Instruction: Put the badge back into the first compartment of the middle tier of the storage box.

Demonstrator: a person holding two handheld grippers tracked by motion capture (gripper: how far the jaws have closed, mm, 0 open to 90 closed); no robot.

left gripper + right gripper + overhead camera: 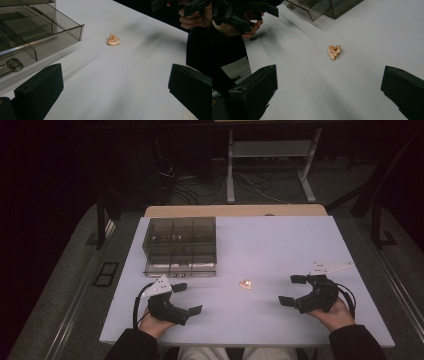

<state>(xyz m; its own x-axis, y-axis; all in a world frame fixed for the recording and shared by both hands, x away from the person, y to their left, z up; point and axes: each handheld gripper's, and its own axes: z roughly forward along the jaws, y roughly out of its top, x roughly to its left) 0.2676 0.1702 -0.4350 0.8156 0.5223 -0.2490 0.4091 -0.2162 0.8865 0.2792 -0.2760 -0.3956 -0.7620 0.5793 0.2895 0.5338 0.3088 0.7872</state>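
**Both grippers wide open, small gold clip lying free between them**

The left gripper rests near the table's near-left edge, held in the person's left hand. Its two black jaws are spread wide, one toward the far side and one toward the near side, with nothing between them. In the left gripper view the jaws rise at the two bottom corners with bare table between them, and they touch no object.

The right gripper sits near the near-right edge in the right hand, its jaws likewise spread wide and gripping nothing. In the right gripper view the jaws stand at the two bottom corners, apart from everything on the table.

A small gold and pink clip lies on the white table, roughly midway between the two grippers and a little farther from the person than either. It touches neither gripper. Its exact shape is too small to make out.

A smoky clear plastic box with divided compartments stands on the far-left part of the table. Its lower drawer is pulled out toward the near side, and a small knob shows on its front. The clip lies to the right of the box, near it but apart.
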